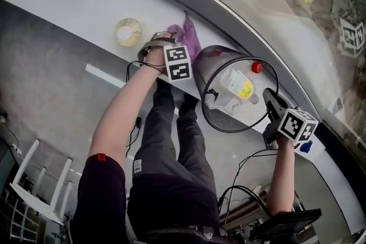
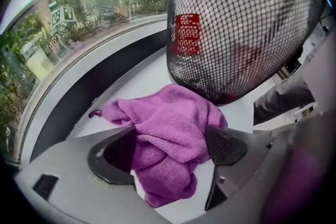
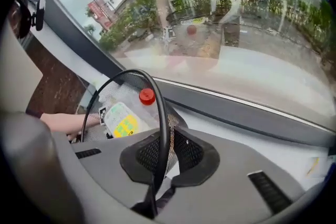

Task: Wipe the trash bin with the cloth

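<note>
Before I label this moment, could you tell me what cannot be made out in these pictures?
Head view: cloth mostly hidden under the left gripper.
Left gripper view: red label behind the trash bin mesh, blurred, unreadable.
Head view: blue thing behind the right gripper cube, unidentifiable.

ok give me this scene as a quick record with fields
surface: white ledge
trash bin: black mesh, standing on the ledge
inside bin: bottle with a red cap
cloth: purple, crumpled on the ledge beside the bin
left gripper: open, one jaw on each side of the cloth
right gripper: shut on the bin's rim
other: tape roll on the ledge
</note>
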Demonstrator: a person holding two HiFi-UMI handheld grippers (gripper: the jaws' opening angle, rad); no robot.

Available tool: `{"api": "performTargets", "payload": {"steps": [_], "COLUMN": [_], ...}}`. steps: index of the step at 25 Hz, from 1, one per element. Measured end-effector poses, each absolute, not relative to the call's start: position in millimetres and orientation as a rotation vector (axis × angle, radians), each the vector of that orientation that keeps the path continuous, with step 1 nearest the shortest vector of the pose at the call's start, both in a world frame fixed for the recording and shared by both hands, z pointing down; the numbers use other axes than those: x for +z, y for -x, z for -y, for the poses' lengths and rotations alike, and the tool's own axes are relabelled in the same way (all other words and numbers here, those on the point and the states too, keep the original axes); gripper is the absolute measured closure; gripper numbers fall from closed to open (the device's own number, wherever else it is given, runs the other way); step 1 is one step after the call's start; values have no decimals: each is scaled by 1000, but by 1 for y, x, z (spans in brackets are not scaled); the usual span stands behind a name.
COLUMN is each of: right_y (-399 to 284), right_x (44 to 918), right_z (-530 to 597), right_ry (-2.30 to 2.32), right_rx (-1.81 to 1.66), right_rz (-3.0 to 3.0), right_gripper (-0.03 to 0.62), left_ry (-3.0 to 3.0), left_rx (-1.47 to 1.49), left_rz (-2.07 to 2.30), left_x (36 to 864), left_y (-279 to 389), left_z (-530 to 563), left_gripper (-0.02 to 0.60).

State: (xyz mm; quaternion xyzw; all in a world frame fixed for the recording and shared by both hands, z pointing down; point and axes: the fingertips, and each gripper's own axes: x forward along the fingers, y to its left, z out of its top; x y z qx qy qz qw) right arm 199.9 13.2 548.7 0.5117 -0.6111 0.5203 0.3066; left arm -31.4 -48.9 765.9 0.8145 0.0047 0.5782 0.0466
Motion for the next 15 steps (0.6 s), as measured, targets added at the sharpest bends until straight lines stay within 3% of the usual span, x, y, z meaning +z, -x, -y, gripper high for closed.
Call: {"api": "performTargets", "payload": {"steps": [2,3,4,5,9,12,15], "right_y": [-201,-201,-202,-203,-203,-206,-202], "right_x": [548,549,549,550,554,555,553], "right_z": [-15,-16,-17,-20,-27,-38,-44], "right_ry": [-1371,-1375,-1377,-1378,-1386,-1376,-1400], "right_rx": [1418,1435,1451,1466,1506,1532,1598], "right_rz": [1608,1598,1587,1576,1559,1529,1535], "right_gripper": [574,574,574,574,573,572,572], "left_ry": [-2493,-2490,-2478,-2457,-2396,-2420,-2488], "left_rx": [1728,1700,1658,1604,1224,769,496], "left_rz": [-18,-7,18,56,278,397,407], "left_x": [766,764,763,762,731,654,584], "left_y": [29,29,29,31,34,27,20], "left_z": [50,52,54,56,69,91,107], "left_gripper": [192,234,369,433,469,469,469]}}
